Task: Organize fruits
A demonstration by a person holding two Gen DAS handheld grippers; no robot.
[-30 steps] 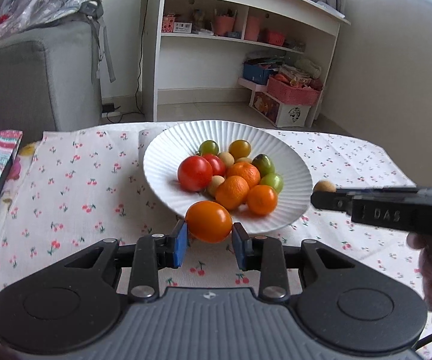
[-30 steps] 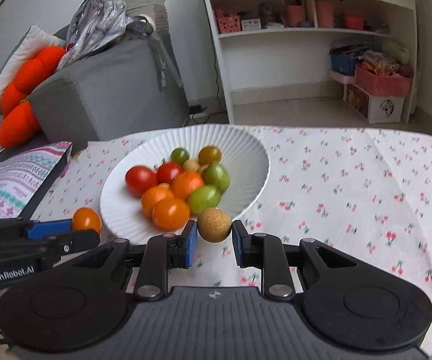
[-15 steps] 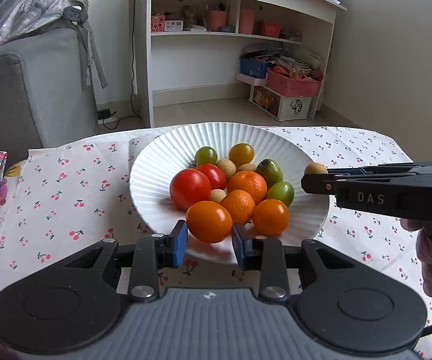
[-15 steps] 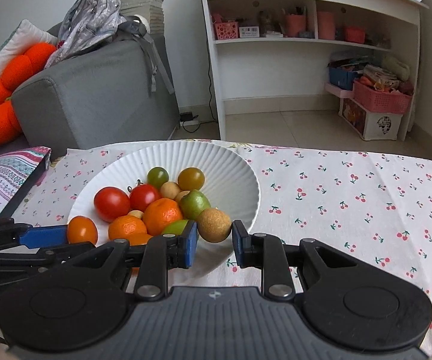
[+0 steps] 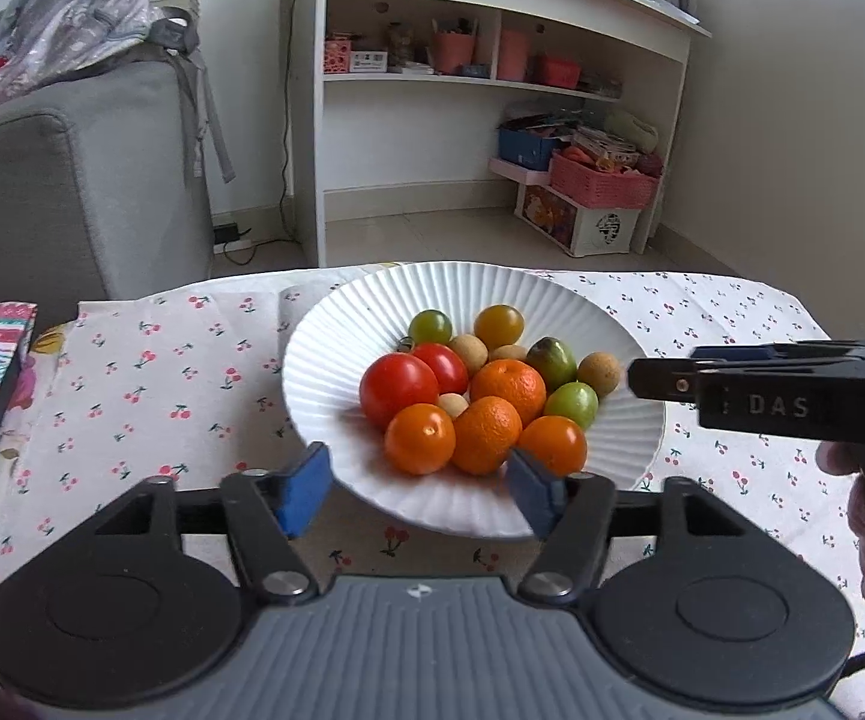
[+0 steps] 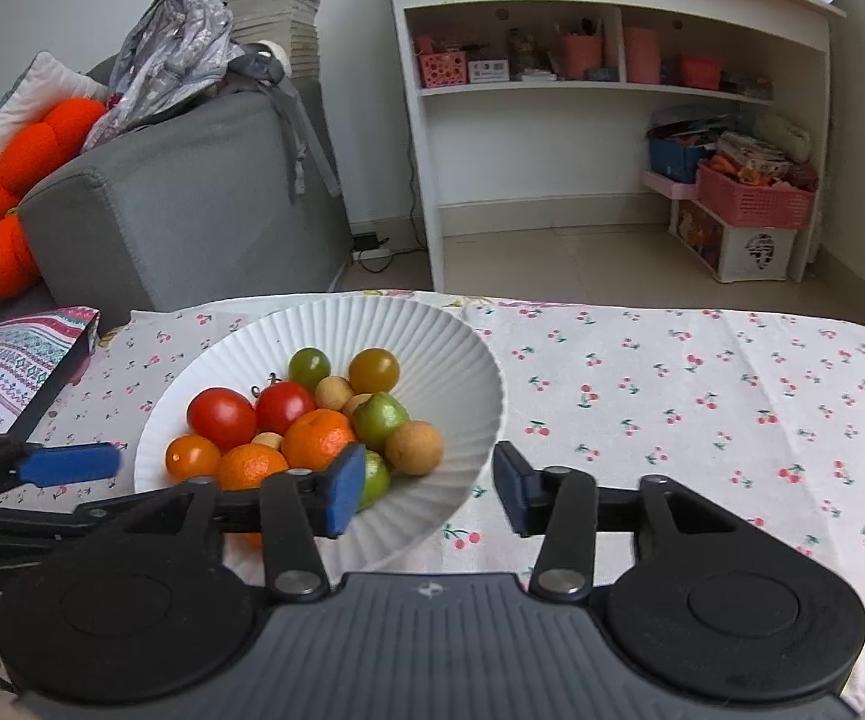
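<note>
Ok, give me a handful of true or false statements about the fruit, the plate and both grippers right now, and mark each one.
1. The white plate sits on a cherry-print tablecloth. True.
2. The left gripper is clamped on an orange tomato. False: its jaws are opening and the tomato lies on the plate, free of the pads.
3. The brown round fruit lies on the plate. True.
4. The right gripper grips that brown fruit. False: its jaws are opening, nothing between them.
5. Every fruit on the plate is orange. False: red tomatoes and green ones lie there too.
</note>
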